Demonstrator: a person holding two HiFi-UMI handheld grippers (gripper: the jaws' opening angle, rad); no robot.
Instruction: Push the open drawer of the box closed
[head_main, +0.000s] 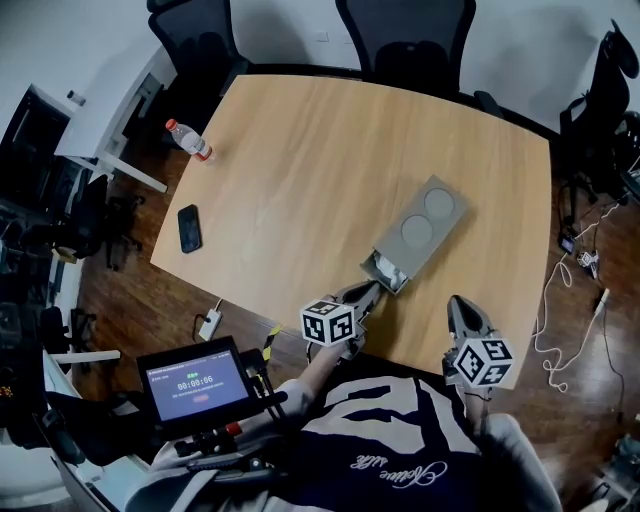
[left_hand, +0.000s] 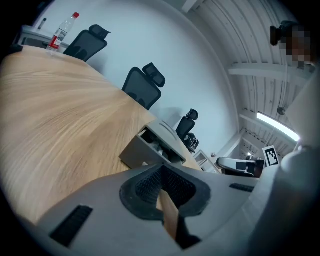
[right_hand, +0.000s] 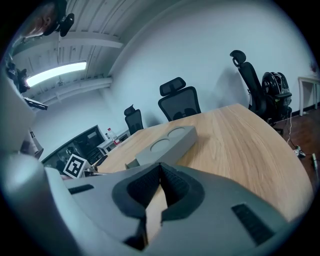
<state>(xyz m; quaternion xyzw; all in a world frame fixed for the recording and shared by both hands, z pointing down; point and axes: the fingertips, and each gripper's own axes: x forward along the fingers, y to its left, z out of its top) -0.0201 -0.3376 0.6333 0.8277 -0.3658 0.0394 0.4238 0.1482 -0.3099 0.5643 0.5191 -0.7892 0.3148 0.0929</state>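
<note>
Nearest the person, a small screen (head_main: 195, 382) is glowing at lower left, off the bench (head_main: 300, 170). Left gripper (head_main: 368, 292) is hovering over the near bench edge, jaws pressing together with nothing between them, tips pointing at the drawer (head_main: 386, 270) and sitting just short of its front; can't tell if they're touching. Right gripper (head_main: 459, 304) is hanging to the right of it over the same edge, jaws likewise closed and empty, apart from the box (head_main: 428, 222). The drawer is sticking out of the grey box's near end, open, with something pale lying inside. The box is lying diagonally on the bench, two round recesses facing up. Further left, a black phone (head_main: 189, 228) is lying flat, and a red-capped bottle (head_main: 188, 140) is lying near the far-left corner. Office chairs (head_main: 405, 35) are standing beyond the far edge.
</note>
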